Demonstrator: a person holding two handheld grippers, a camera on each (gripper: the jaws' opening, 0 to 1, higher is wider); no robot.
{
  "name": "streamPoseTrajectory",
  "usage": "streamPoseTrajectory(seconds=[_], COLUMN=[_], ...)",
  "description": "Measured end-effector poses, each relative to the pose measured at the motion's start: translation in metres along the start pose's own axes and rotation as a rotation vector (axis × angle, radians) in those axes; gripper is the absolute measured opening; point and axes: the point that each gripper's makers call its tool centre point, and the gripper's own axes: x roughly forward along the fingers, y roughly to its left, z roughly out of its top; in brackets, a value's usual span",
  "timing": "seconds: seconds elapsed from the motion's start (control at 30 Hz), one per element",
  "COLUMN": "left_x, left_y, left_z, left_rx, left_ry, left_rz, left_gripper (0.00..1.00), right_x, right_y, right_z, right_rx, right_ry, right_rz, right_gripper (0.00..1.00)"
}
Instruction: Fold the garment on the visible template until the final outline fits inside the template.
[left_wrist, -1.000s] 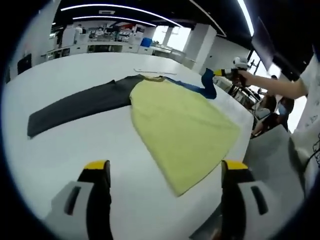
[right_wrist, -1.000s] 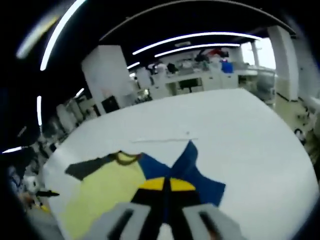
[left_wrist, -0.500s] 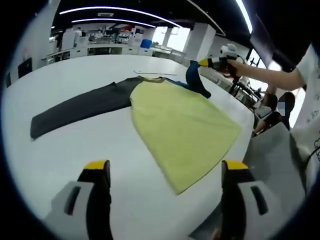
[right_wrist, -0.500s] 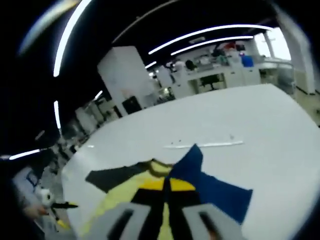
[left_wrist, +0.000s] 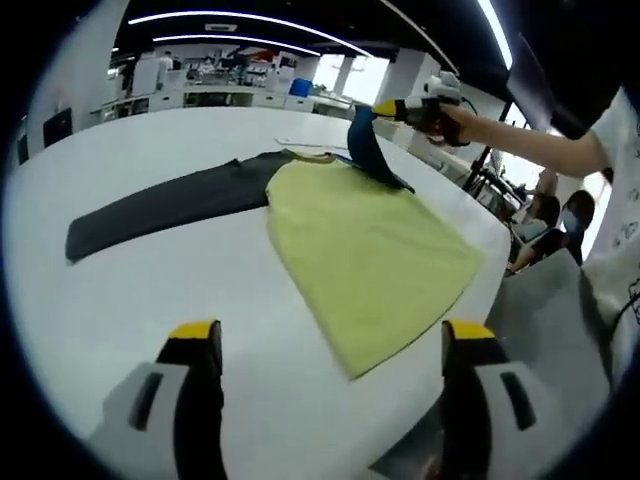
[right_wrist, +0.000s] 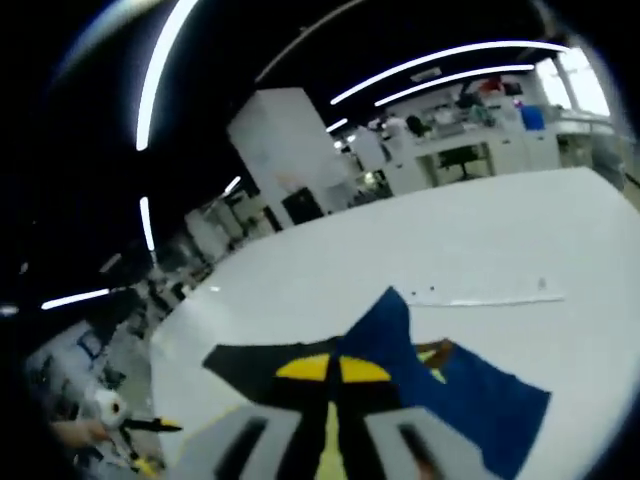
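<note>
A long-sleeved shirt lies spread on the white table (left_wrist: 150, 290): yellow-green body (left_wrist: 370, 250), dark grey sleeve (left_wrist: 165, 205) stretched to the left. Its blue sleeve (left_wrist: 365, 150) is lifted off the table by my right gripper (left_wrist: 385, 108), which is shut on the cloth. In the right gripper view the blue sleeve (right_wrist: 460, 385) hangs from the shut yellow-tipped right gripper (right_wrist: 333, 370), with the grey sleeve (right_wrist: 245, 365) beyond. My left gripper (left_wrist: 330, 335) stands open near the table's front edge, short of the shirt's hem, with nothing between its fingers.
A thin white strip (right_wrist: 490, 299) lies on the table beyond the collar. A person's arm (left_wrist: 530, 145) reaches in from the right, and another seated person (left_wrist: 565, 215) is past the table's right edge. Desks and shelves fill the room behind.
My right gripper has carried the blue sleeve up and leftward, over the shirt's shoulder toward the collar. The left gripper has stayed put.
</note>
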Motion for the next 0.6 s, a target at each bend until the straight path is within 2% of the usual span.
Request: streamPoseTrajectory(seconds=[0.17,0.23,0.43,0.6], left_x=[0.0,0.0,0.001,0.001], left_y=[0.0,0.0,0.0,0.002], left_z=[-0.003,-0.004,-0.005,-0.005], left_rx=[-0.014,-0.016,-0.022,-0.028], left_ry=[0.003,0.004,0.006,0.01], left_rz=[0.003,0.005,0.006,0.009], left_gripper=[0.88,0.87,0.87,0.87], right_x=[0.025,0.034,0.058,0.082], right_y=[0.014,0.031,0.057,0.064], right_z=[-0.005,-0.006,-0.014,-0.032], right_rx=[-0.01,-0.014,-0.009,-0.064], right_ry=[0.021,0.024,0.04,0.093], right_rz=[0.047,0.069,0.12,0.128], right_gripper=[0.0,0.0,0.0,0.0])
